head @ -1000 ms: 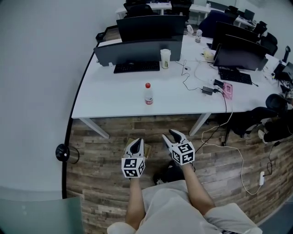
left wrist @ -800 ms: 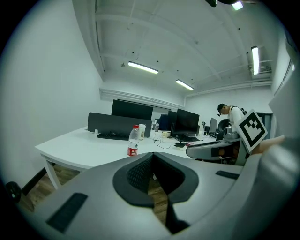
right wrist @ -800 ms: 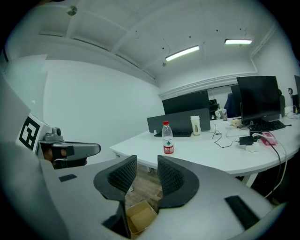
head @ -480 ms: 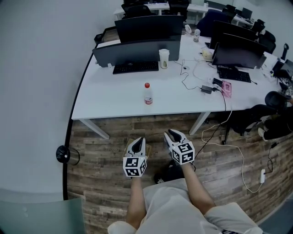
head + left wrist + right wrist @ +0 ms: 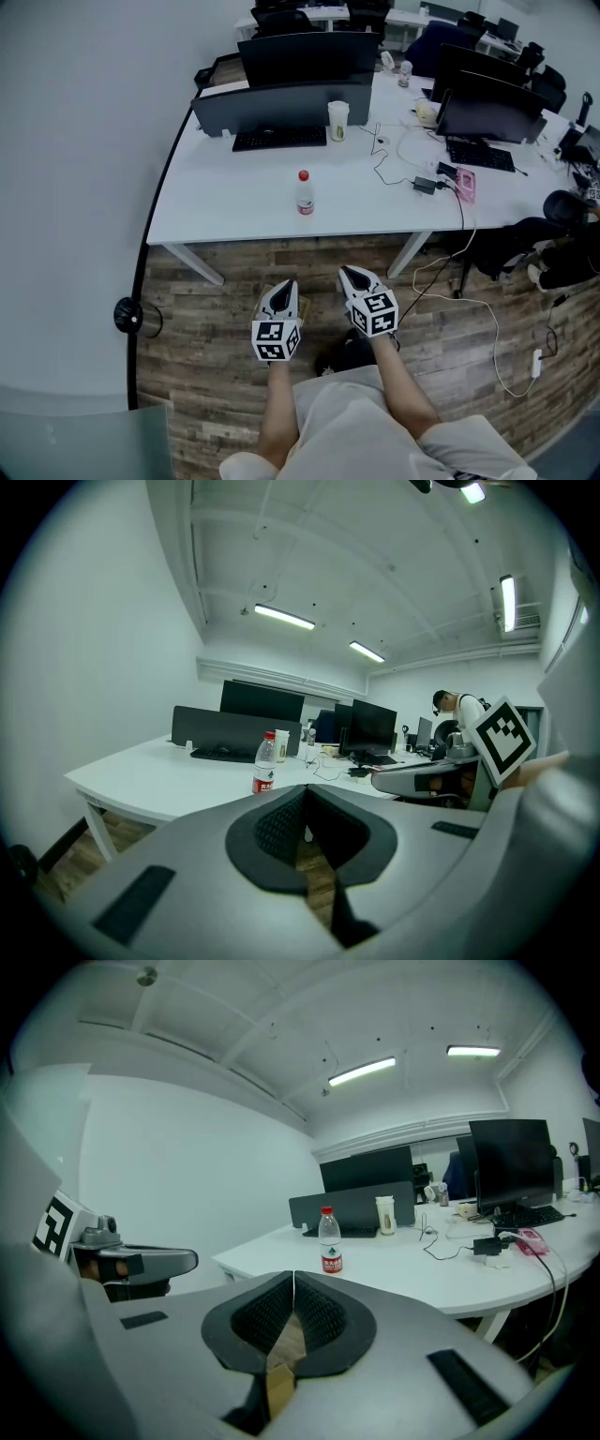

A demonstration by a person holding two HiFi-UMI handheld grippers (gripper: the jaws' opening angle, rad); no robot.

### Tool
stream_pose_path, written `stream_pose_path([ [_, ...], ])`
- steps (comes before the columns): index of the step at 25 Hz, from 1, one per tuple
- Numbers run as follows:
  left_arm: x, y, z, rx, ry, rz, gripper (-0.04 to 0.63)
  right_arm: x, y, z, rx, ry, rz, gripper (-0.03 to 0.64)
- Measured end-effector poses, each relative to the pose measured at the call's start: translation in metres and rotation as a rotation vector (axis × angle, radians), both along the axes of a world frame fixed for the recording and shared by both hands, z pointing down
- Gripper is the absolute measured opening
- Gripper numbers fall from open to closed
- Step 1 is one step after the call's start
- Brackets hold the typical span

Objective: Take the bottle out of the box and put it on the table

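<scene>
A clear water bottle [image 5: 304, 193] with a red cap and red label stands upright on the white table [image 5: 225, 202], also seen as the bottle [image 5: 265, 763] and the bottle [image 5: 329, 1241] in the two gripper views. Both grippers hover over the wooden floor in front of the table, well short of the bottle. My left gripper [image 5: 286, 285] is shut and holds nothing. My right gripper [image 5: 347, 273] has just been closing and is now shut, with nothing between its jaws. A strip of brown cardboard box [image 5: 273, 1384] shows below its jaws.
Monitors [image 5: 281, 98], a keyboard [image 5: 279, 138], a paper cup [image 5: 337, 120] and cables [image 5: 403, 159] lie farther back on the table. White table legs [image 5: 192, 262] stand ahead on the wooden floor. A black round object [image 5: 128, 314] sits at the left wall.
The right gripper's jaws have closed from wide apart to shut. Both hands stay in place, and the bottle has not moved.
</scene>
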State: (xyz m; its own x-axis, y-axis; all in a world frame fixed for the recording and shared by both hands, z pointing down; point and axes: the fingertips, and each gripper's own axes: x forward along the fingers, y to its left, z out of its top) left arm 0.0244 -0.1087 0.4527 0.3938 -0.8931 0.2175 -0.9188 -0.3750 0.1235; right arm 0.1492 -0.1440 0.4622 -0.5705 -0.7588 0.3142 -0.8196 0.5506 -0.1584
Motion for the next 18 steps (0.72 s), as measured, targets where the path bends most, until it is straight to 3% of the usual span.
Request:
stream_pose_path([
  [18, 0.0022, -0.0052, 0.0008, -0.001, 0.003, -0.005, 0.014, -0.0022, -0.0048, -0.0014, 0.013, 0.026, -0.025, 0.040],
])
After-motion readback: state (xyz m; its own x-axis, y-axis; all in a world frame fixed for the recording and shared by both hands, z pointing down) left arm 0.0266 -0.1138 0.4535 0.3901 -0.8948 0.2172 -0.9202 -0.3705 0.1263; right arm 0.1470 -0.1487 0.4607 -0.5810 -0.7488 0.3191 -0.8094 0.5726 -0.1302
